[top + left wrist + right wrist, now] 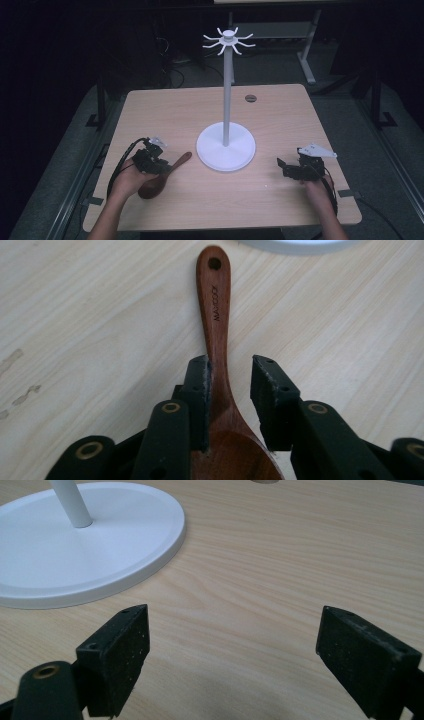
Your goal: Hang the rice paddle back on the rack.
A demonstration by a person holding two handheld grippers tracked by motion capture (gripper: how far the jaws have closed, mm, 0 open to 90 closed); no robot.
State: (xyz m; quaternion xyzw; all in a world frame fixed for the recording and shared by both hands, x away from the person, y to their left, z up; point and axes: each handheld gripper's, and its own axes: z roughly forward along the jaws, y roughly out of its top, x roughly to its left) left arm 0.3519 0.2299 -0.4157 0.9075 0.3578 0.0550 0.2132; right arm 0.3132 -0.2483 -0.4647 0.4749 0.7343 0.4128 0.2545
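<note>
A dark wooden spoon lies on the table left of the white stand, handle pointing toward the stand's base. My left gripper is down over the spoon's neck, open. In the left gripper view the spoon runs between the jaws of that gripper: the left pad touches the neck and a gap stays at the right pad. The handle end has a hanging hole. My right gripper rests open on the table right of the base, and its own view shows this gripper with bare wood between the jaws.
The stand's thin pole rises to a crown of curved hooks at the top. Its round base lies ahead-left of my right gripper. A cable hole sits near the table's far edge.
</note>
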